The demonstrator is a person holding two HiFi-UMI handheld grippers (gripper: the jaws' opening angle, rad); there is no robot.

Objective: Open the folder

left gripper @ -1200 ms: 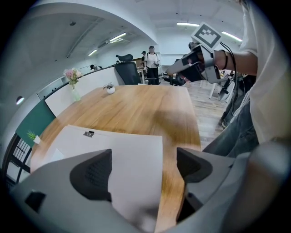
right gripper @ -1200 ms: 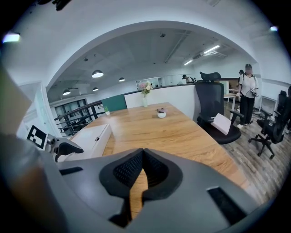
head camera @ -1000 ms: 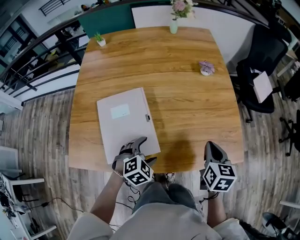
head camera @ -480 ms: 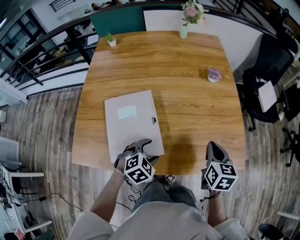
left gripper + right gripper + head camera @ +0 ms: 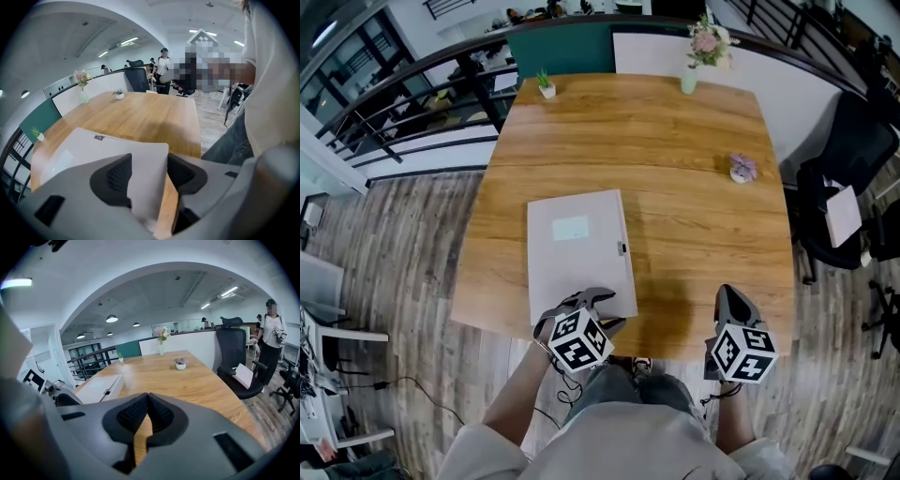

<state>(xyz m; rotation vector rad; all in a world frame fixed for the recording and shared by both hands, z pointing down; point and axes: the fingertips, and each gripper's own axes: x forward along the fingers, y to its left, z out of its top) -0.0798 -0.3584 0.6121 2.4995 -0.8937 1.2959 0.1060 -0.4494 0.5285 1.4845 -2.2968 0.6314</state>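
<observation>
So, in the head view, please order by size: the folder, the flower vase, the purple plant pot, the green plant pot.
1. folder
2. flower vase
3. purple plant pot and green plant pot: alike in size, the green one farther off, so not ranked.

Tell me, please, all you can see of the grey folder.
The folder is pale grey, rectangular, plastic-looking, closed, lying flat on the wooden table near its front edge. Its cover bears a pale label; a small dark clasp sits on its right edge. Its near right corner is between the closing jaws of the left claw.
</observation>
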